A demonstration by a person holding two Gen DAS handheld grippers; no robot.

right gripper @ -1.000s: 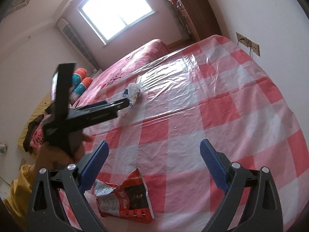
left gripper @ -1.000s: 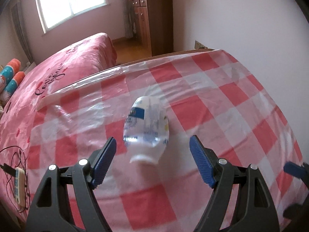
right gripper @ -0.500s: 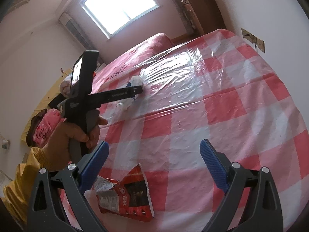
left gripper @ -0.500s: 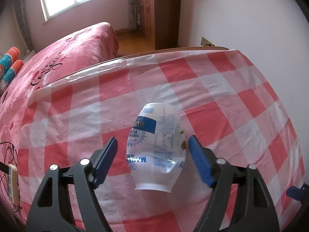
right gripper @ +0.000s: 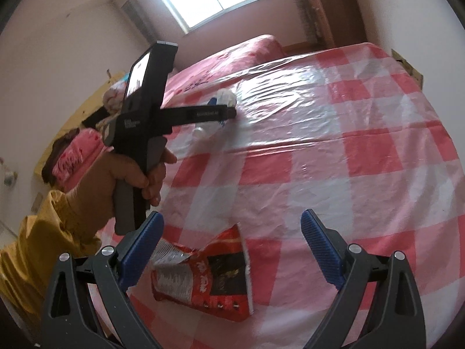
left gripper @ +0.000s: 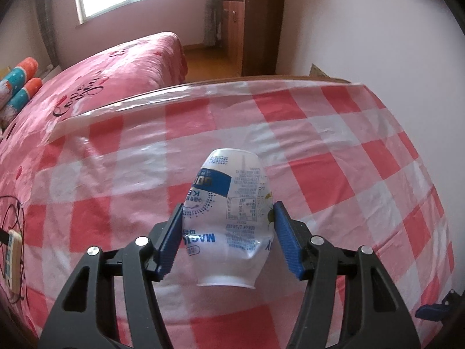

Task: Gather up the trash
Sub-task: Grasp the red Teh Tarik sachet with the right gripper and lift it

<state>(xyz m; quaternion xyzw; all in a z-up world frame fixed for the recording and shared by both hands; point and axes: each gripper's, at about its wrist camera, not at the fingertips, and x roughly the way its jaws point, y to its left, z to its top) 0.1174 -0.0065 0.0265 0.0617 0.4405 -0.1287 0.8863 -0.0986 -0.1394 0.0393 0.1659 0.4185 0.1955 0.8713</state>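
A crushed white plastic bottle with blue print lies on the checked tablecloth, mouth toward the camera. My left gripper has its jaws closing around the bottle, and both blue pads touch its sides. In the right wrist view a hand holds that left gripper from the side, with the bottle at its tips. A torn red snack wrapper lies flat on the cloth. My right gripper stands open just over it, the wrapper lying nearer its left finger.
A pink bed adjoins the table's far left edge. A wooden wardrobe stands at the back by the wall. A small device with black cables lies on the bed. A yellow sleeve is at the left.
The left gripper has come forward over the bottle and its jaws have narrowed from well apart to touching its sides. The right gripper has shifted slightly toward the wrapper.
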